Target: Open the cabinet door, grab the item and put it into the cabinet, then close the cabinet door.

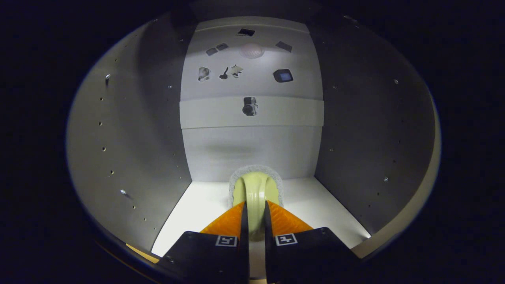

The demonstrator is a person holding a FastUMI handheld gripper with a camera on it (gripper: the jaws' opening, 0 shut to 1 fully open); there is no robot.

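Note:
I am looking into the open cabinet, with its white floor [315,205] below and grey side walls left and right. My gripper [255,209] reaches inside, and both fingers press on the arched handle of a pale yellow-green scrubber [255,189]. Its white bristle or sponge rim [236,175] shows around the far end. The scrubber sits low over the cabinet floor, just ahead of the fingers and short of the back wall; whether it touches the floor I cannot tell.
The back wall [252,150] carries a horizontal white band [213,114] with a small dark fitting [249,105]. Above it are several small stickers or marks and a round pale patch [251,50]. Rows of shelf-pin holes run down both side walls [118,150].

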